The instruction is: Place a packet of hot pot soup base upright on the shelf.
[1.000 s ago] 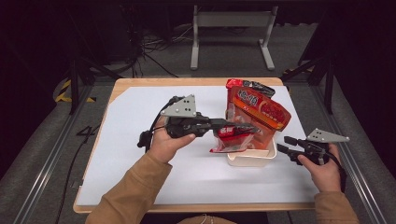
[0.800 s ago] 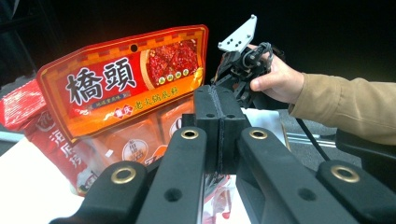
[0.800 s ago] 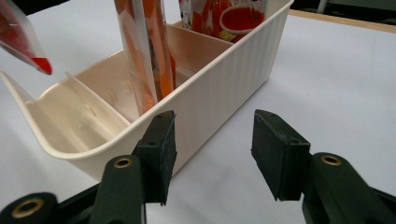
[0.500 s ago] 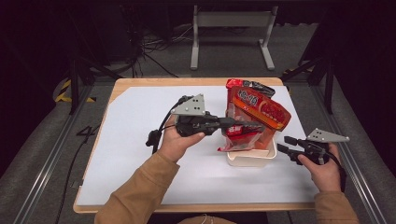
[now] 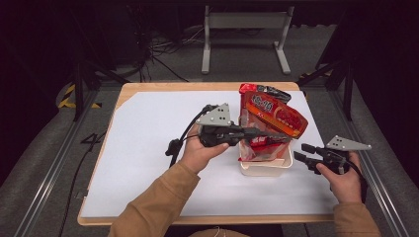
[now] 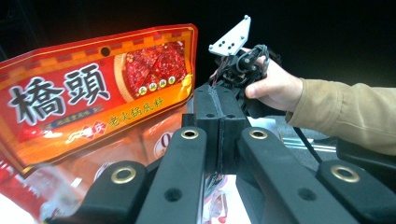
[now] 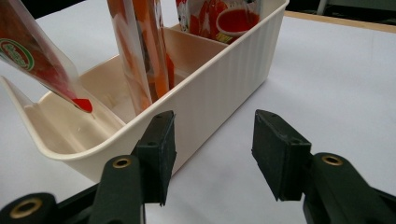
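Since the earlier frame the left hand-held gripper (image 5: 276, 134), jaws pressed together, has pushed right over the cream bin (image 5: 264, 168) at centre frame, where the red sauce pouch (image 5: 274, 114) leans upper-left to lower-right, while the right hand-held gripper (image 5: 299, 151) waits wide apart.

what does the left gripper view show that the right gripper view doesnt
The left gripper view alone gives the printed front of the big red sauce pouch, its own jaws pressed together, and, farther off, the right gripper in the person's hand with a tan sleeve.

The right gripper view alone gives the cream bin with its inner divider, the white table cover, and its own jaws standing apart beside the bin wall.

Both show red pouches standing at the bin; whether the left jaws pinch a pouch cannot be told.
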